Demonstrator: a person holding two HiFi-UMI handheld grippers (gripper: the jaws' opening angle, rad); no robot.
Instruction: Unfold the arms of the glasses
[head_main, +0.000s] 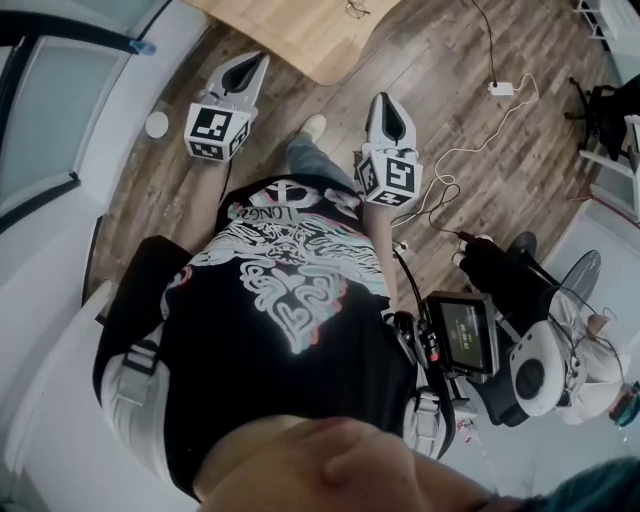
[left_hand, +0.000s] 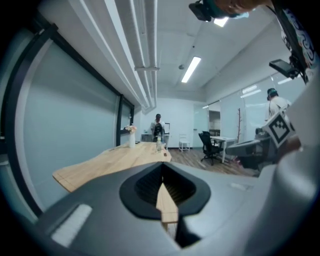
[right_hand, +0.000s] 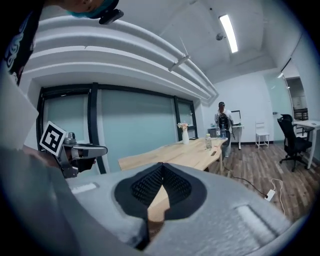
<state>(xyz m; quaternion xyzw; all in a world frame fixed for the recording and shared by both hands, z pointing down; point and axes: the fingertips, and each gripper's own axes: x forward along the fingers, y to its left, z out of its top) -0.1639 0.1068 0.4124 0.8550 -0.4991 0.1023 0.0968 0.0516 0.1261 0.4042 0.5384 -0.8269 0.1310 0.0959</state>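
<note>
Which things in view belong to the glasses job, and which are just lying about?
Job: left gripper and right gripper, both shut and empty; no glasses in view.
Lying about: table, vase, bottle, office chair, charger.

We count two grippers, left gripper and right gripper, upper centre. One wooden table, mid-frame, bears one vase and one clear bottle. One white chair and one black office chair at right. Two bystanders: far person and capped person.
</note>
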